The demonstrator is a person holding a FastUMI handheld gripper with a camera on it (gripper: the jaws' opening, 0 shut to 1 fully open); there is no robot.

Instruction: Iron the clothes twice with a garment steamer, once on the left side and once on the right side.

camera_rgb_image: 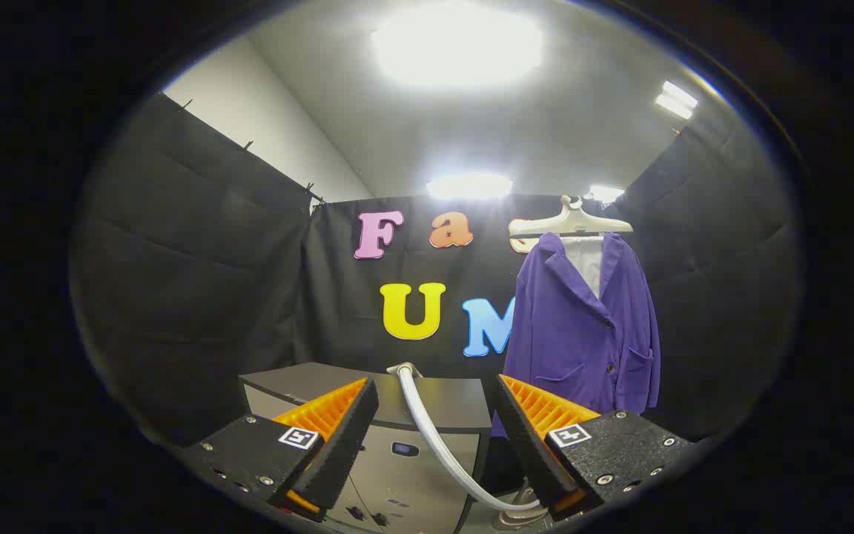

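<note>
Garment steamer [397,437]: its grey base sits just ahead of your jaws [434,445], hose [434,437] curving down between them | jaws released, spread wide, gripping nothing | risk: you could snag the hose reaching in | purple jacket [583,326] hangs far right on its hanger [571,219].

Light: we see bright ceiling lamps [458,43] at twelve o'clock, glaring white.
Walls: dark and dim.
Edges: bent round, a bit blurry.
Middle: sharp.
</note>
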